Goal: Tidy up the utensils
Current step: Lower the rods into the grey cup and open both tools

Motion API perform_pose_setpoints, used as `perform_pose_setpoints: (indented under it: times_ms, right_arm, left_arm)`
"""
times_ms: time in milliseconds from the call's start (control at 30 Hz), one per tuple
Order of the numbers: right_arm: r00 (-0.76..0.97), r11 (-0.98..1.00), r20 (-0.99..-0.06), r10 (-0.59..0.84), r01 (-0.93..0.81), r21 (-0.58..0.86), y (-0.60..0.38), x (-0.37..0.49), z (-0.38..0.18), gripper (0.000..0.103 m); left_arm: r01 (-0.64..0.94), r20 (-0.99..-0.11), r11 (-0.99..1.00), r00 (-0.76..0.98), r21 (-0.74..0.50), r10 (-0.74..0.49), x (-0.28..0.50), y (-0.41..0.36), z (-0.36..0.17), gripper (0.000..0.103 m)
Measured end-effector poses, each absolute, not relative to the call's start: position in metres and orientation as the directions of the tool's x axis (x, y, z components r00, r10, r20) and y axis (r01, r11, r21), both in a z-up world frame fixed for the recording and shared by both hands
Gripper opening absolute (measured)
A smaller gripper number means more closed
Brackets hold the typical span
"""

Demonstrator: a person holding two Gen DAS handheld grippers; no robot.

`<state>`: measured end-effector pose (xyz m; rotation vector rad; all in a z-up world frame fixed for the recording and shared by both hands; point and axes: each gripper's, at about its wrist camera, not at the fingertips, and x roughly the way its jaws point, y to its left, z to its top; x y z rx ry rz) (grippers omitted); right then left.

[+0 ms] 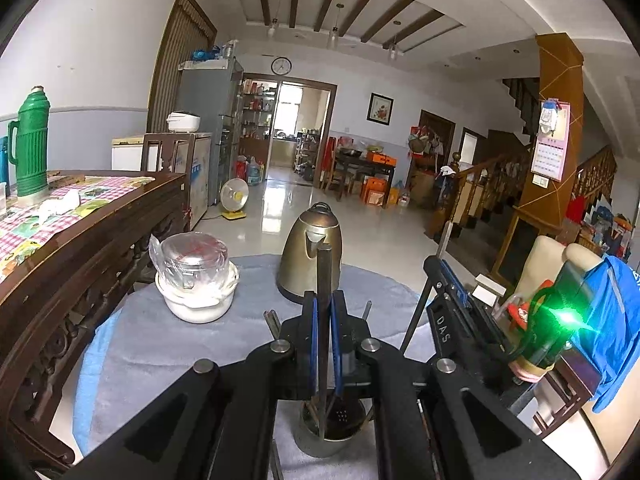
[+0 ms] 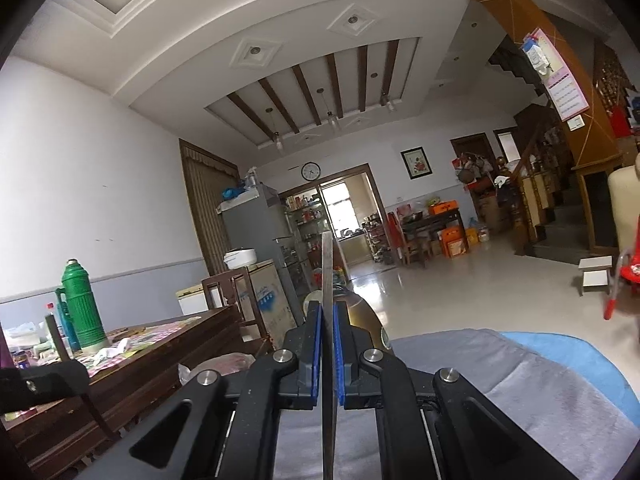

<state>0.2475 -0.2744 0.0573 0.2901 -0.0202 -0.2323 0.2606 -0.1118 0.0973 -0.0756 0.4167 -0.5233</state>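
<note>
In the left wrist view my left gripper is shut on a dark utensil handle that stands upright. Its lower end reaches into a round metal utensil holder directly below the jaws. Two other handles poke up behind the fingers. To the right, my right gripper holds a thin metal utensil on a slant. In the right wrist view the right gripper is shut on that flat metal handle, which points up. The left gripper shows at the far left.
A brass-coloured kettle and a white bowl holding a plastic-wrapped glass jar stand on the round table's grey cloth. A dark wooden table with a green thermos lies to the left. A cream chair stands at the right.
</note>
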Motion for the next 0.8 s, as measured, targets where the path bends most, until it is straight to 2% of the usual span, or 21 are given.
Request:
perform_pose_setpoints:
  times_ms: [400,800]
  right_arm:
    - [0.976,0.943,-0.018,-0.217,0.214,0.255,-0.265,0.251,0.053,0.006]
    - [0.971,0.932,-0.005,-0.238,0.23,0.281,-0.273,0.252,0.048,0.006]
  left_arm:
    - [0.474,-0.307,0.863,0.806,-0.177,-0.506,0.25,-0.107,0.11,0.006]
    - [0.45,-0.322,0.867,0.805,-0.214,-0.498,0.263,-0.11,0.086,0.006]
